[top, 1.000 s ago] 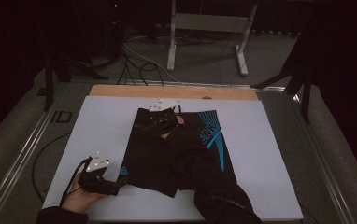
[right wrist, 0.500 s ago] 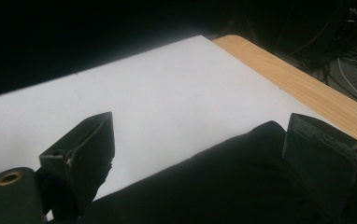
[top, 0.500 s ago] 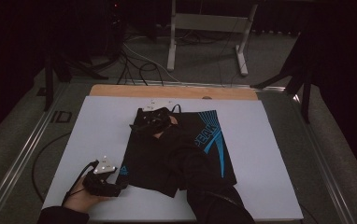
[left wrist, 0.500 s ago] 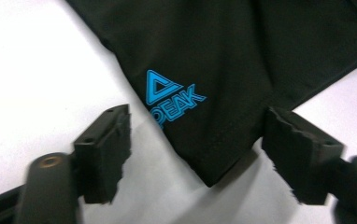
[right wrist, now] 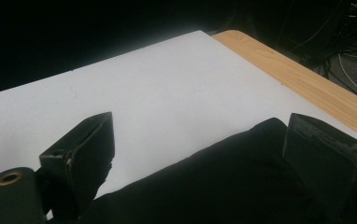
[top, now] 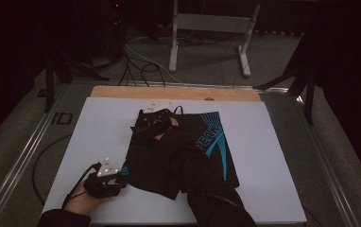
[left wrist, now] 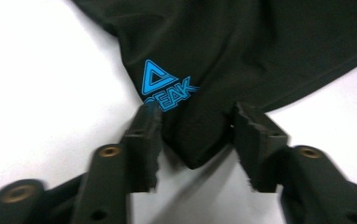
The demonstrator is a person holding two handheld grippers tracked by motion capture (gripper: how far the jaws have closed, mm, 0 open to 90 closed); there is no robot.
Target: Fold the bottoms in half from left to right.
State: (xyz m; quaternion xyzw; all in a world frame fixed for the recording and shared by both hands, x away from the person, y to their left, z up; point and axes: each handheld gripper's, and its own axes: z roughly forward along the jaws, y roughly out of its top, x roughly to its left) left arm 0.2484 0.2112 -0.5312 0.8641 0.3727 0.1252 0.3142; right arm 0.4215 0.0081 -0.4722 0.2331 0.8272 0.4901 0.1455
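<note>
This looks like a lab or recording studio set up for capture work, dimly lit with dark surroundings. A bench topped by a white board with a bare wooden strip along its far edge stands on grey carpeted floor. Loose cables trail across that floor behind it, near the white metal legs of a stand. Black tripod-like supports rise at both sides of the bench, and a small red indicator light glows among dark equipment at the back.
</note>
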